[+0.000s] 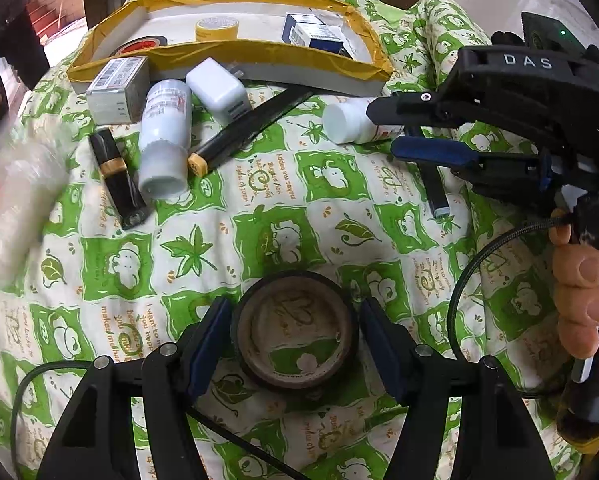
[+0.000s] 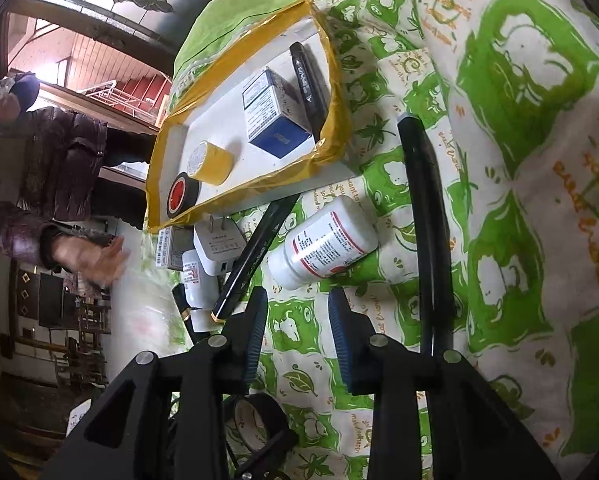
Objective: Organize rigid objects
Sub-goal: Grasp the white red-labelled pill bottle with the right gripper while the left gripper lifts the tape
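My left gripper (image 1: 295,332) is open around a black tape roll (image 1: 295,330) lying flat on the green patterned cloth; its pads do not touch it. My right gripper (image 2: 297,312) is open, just short of a white pill bottle (image 2: 323,242) lying on its side; it also shows in the left wrist view (image 1: 381,128) next to the same bottle (image 1: 349,122). A yellow-edged white tray (image 1: 235,50) holds a yellow tape roll (image 1: 216,28), a blue box (image 1: 313,34) and a black-and-red tape roll (image 2: 181,196).
In front of the tray lie a grey box (image 1: 117,90), a white bottle (image 1: 165,140), a white charger (image 1: 219,90), a black marker (image 1: 247,128) and a black-gold stick (image 1: 117,178). A long black bar (image 2: 425,216) lies right of the pill bottle. A person's hand (image 2: 87,258) moves at the left.
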The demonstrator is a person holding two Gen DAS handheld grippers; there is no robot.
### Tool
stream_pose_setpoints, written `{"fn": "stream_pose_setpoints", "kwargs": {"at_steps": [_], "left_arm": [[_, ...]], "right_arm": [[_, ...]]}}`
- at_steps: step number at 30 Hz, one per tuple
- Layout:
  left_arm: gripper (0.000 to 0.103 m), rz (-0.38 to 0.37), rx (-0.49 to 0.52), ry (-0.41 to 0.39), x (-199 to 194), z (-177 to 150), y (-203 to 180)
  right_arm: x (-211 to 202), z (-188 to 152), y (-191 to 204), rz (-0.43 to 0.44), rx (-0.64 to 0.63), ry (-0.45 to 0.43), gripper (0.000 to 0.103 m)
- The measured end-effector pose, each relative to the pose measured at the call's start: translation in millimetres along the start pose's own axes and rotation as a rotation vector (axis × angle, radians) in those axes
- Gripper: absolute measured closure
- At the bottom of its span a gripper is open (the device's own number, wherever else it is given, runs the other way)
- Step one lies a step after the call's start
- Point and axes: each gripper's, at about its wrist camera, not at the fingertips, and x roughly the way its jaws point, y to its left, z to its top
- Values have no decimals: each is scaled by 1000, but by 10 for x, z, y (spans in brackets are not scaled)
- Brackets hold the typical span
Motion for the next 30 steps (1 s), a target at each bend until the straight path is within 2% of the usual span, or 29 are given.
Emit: {"fn": "stream_pose_setpoints", "kwargs": {"at_steps": [8,10,15,19,21,22,30], "left_arm": [[33,-29,-32,-36,-107,-8,66],[33,-31,-39,-32,-116,-11,96],[33,-19,-27,-15,-110,-20,119],[33,7,18,-3,-74,-33,18],[41,28,42,-4,-62,-38,-56],[41,33,54,-5,-62,-45,-76],[41,1,59,-18,-133,-86,-76]], "right_arm": [[21,101,-163,55,128,-5,64],[40,159,-205,46,153,-10,61],[280,251,-250,21,200,-15,60],[267,240,-227,13,182,-27,62],[245,209,-223,20,173,-25,65],[245,203,-189,22,172,-24,67],[113,40,-95,-5,115,-12,68]]}}
